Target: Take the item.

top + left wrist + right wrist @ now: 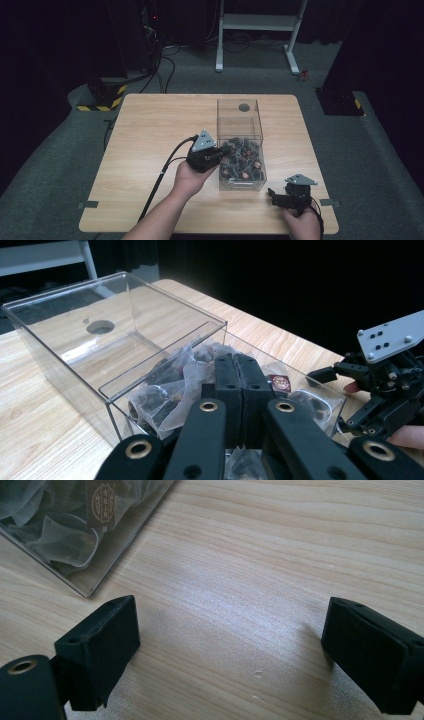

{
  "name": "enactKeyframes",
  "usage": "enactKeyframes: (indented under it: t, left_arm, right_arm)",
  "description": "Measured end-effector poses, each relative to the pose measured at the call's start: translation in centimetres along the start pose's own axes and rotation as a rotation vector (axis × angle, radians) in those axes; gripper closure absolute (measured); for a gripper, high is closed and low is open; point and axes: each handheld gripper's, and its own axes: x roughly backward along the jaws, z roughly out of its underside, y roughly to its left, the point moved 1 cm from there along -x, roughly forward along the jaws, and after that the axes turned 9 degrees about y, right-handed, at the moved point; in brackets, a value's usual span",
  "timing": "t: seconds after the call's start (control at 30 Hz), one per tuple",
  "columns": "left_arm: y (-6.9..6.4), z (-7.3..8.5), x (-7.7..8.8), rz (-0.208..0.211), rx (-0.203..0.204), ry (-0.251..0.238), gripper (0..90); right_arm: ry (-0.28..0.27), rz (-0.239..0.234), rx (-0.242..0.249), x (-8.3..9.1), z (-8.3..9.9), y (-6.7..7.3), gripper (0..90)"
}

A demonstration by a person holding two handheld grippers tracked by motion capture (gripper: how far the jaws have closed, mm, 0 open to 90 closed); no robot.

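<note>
Meanwhile, a person at a wooden table (150,150) is working the left gripper (238,371) over the open half of a clear plastic box (239,117), jaws pressed flat together with nothing visibly pinched between them. Beneath and around the closed jaw tips, clear packets of small dark parts (170,390) are lying heaped in the box's near compartment, the tips poised just above the heap; whether they are touching it is hard to tell. By the look of it, a packet is about to be picked out, and that is calling for the jaws to part first, then to drop onto one loose fold of wrapping rather than the whole tangle. Off to the side, the right gripper (230,650) is resting low over bare wood just beside the box's near corner, jaws standing wide apart and holding nothing.
</note>
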Motion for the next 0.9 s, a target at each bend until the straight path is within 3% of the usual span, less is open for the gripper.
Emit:
enactKeyframes:
  t: [0.43,0.9]
  left_arm:
    - [0.2,-0.5,0.8,0.01,0.011,-0.039,89.2]
    - [0.6,-0.5,1.4,0.011,0.008,-0.05,89.2]
  right_arm:
    - [0.0,0.0,0.0,0.0,0.0,0.0,8.3]
    - [0.0,0.001,0.0,0.0,0.0,0.0,8.3]
